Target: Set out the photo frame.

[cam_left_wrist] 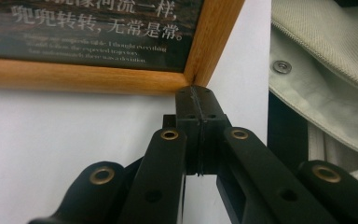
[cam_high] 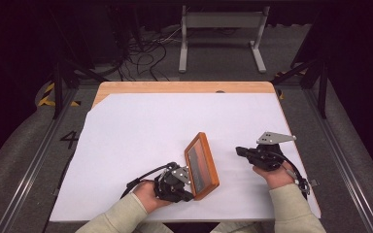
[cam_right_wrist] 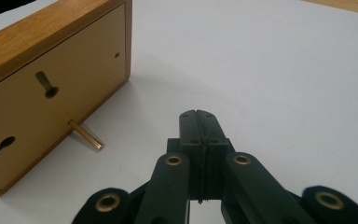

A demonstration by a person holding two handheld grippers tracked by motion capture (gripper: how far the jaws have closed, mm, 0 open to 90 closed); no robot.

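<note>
A wooden picture frame (cam_high: 201,166) stands tilted on the white sheet, propped from behind by a brass peg (cam_right_wrist: 86,136). Its front holds a dark picture with white lettering (cam_left_wrist: 98,23). My left gripper (cam_high: 190,194) is shut and empty, with its tips (cam_left_wrist: 196,91) right at the frame's near lower corner; whether they touch it I cannot tell. My right gripper (cam_high: 238,150) lies to the right of the frame, shut and empty, pointing at the frame's plain back (cam_right_wrist: 51,93) a short way off. In the right gripper view its tips (cam_right_wrist: 198,114) rest just above the sheet.
The white sheet (cam_high: 141,126) covers most of a wooden table (cam_high: 184,87). A beige sleeve (cam_left_wrist: 326,84) shows beside the left gripper. Beyond the table stand a metal stand (cam_high: 221,34) and loose cables (cam_high: 145,53) on the floor.
</note>
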